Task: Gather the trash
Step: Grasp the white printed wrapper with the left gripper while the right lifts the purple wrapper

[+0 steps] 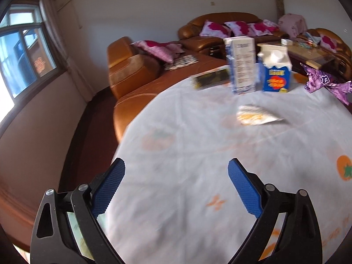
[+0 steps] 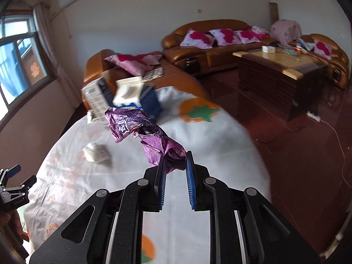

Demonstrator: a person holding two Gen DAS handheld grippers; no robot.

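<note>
Because the right gripper (image 2: pixel 175 165) pinches only one tail of the crumpled purple foil wrapper (image 2: pixel 140 129), which dangles above the round table's cloth (image 2: pixel 220 154), a quick swing could tear it free. Its loose end hangs near the blue milk carton (image 2: pixel 143 101). The left gripper (image 1: pixel 176 171) gapes empty, well short of the white packet (image 1: pixel 255 115).

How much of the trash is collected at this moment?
Nothing looks collected yet. In hand: the right tongs pinch the purple wrapper. Left on the table: two cartons, a small packet and a dark packet. The left tongs are open, empty.
</note>
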